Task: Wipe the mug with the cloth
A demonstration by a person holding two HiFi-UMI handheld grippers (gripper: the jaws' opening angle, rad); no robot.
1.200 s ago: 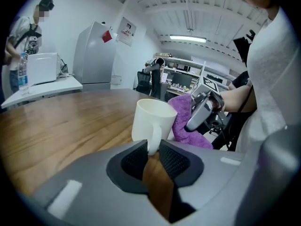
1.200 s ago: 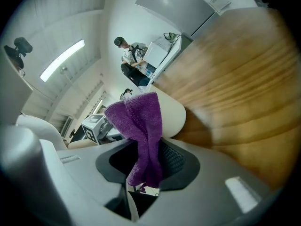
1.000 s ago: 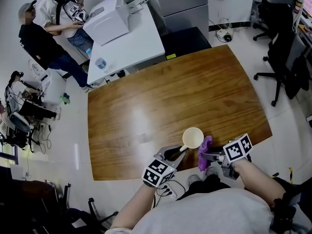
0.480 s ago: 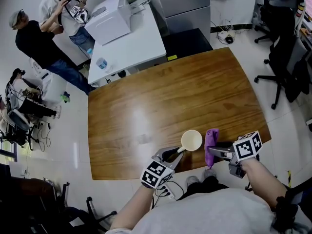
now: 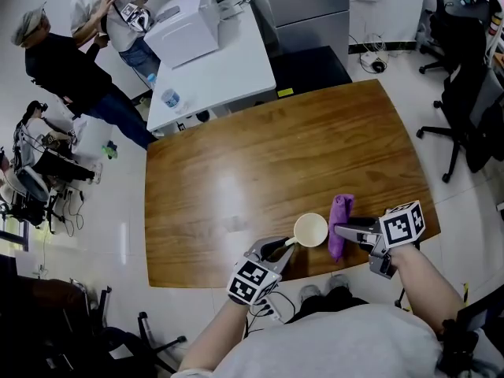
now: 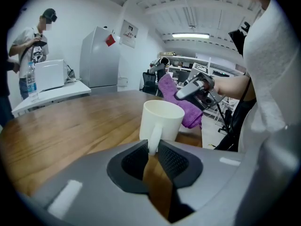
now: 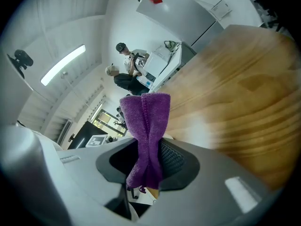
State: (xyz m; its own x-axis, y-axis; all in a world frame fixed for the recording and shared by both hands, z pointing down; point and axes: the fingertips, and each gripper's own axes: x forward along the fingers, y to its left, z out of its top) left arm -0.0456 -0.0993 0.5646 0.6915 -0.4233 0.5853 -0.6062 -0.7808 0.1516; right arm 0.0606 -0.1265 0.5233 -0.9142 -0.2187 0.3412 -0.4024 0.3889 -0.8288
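Note:
A cream mug (image 5: 310, 229) stands near the front edge of the wooden table (image 5: 276, 148). My left gripper (image 5: 282, 247) reaches it from the front left. Its jaws have just been closing, and the pads now pinch the mug's handle (image 6: 153, 139) between them. The purple cloth (image 5: 339, 215) hangs just right of the mug, held up off the table, with my right gripper (image 5: 340, 231) shut on it. In the right gripper view the folded cloth (image 7: 148, 121) sticks up from between the pads. The left gripper view shows the cloth (image 6: 186, 111) behind the mug (image 6: 162, 119).
A white table (image 5: 213, 61) with a box and a water bottle (image 5: 165, 99) stands beyond the far left corner, with two people (image 5: 63, 61) beside it. A grey cabinet (image 5: 303, 6) is at the back. Office chairs (image 5: 465, 109) stand to the right.
My right gripper has lifted the purple cloth and carried it a little right and farther from me, beside the mug. The left gripper has stayed at the mug's handle.

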